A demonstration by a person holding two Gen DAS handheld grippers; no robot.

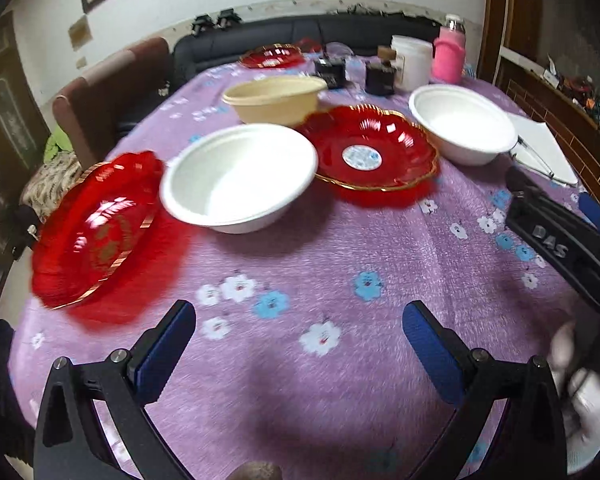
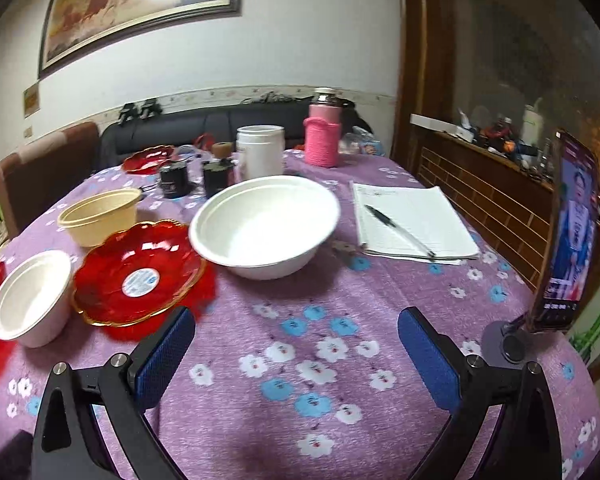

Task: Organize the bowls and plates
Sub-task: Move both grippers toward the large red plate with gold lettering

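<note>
In the left wrist view, a red plate [image 1: 96, 232] lies at the near left, a white bowl [image 1: 240, 176] beside it, a red gold-rimmed plate [image 1: 368, 152] in the middle, a second white bowl [image 1: 462, 122] at the right, a beige bowl [image 1: 274, 98] behind, and another red plate [image 1: 272, 56] far back. My left gripper [image 1: 300, 328] is open and empty above the cloth. In the right wrist view, my right gripper [image 2: 296, 332] is open and empty, short of the large white bowl [image 2: 266, 226]; the red plate [image 2: 140, 276], small white bowl [image 2: 32, 300] and beige bowl [image 2: 100, 214] lie left.
The table carries a purple floral cloth [image 2: 320, 360]. A notepad with a pen [image 2: 408, 220], a phone on a stand [image 2: 568, 240], a pink bottle [image 2: 323, 136], a white jar [image 2: 260, 150] and two dark cups [image 2: 196, 176] stand around. A chair [image 1: 112, 100] and sofa stand behind.
</note>
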